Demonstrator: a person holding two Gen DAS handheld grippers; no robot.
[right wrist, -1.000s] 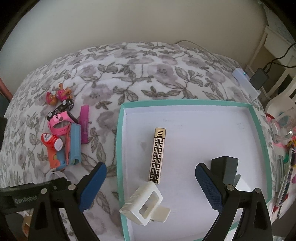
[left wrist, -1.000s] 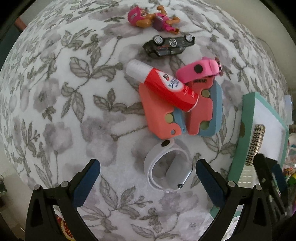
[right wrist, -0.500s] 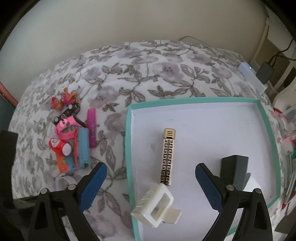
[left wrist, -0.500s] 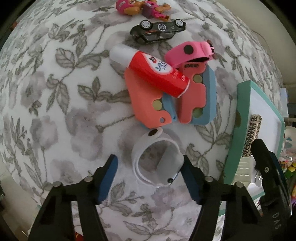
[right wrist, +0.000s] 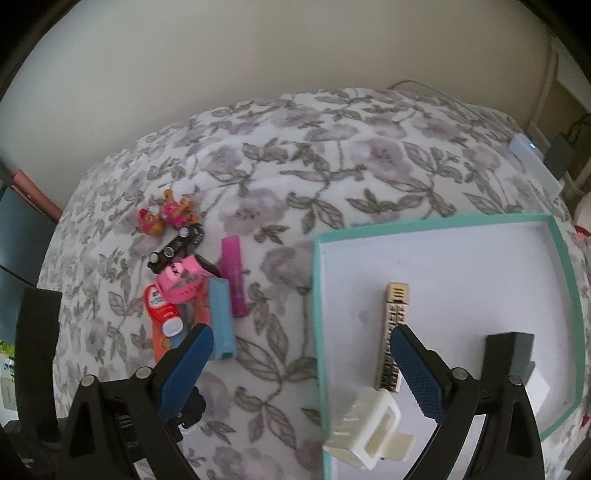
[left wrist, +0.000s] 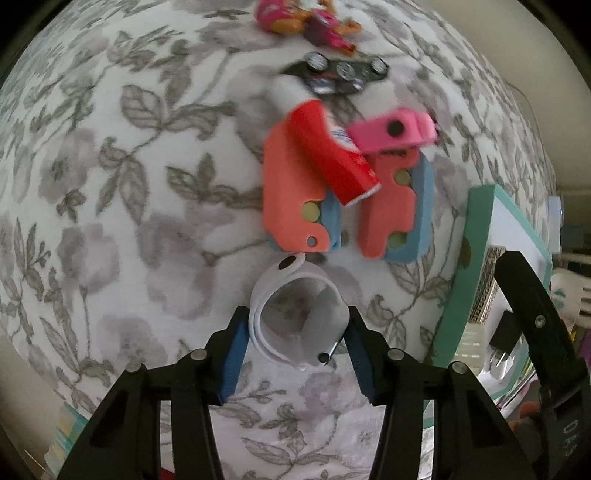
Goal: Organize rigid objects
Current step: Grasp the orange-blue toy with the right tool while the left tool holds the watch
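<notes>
One white wristband (left wrist: 295,317) sits nearest, coiled into a loop on the floral cover (left wrist: 110,221), directly between the fingers of my left gripper (left wrist: 295,354). Its jaws have just been closing and both blue pads now bear on the band's left and right sides. Just beyond lie two coral-and-blue foam pieces (left wrist: 295,195), side by side, with one red tube (left wrist: 328,155) lying across them and one pink band (left wrist: 391,129) at their far right. Farther off I count one black toy car (left wrist: 340,72) and one pink figure (left wrist: 306,22). At the right stands one teal-rimmed tray (right wrist: 565,258) holding one gold-patterned bar (right wrist: 393,321), one cream clip (right wrist: 365,428) and one dark grey block (right wrist: 517,354). My right gripper (right wrist: 299,373) stands wide, holding nothing, straddling the tray's left rim.
</notes>
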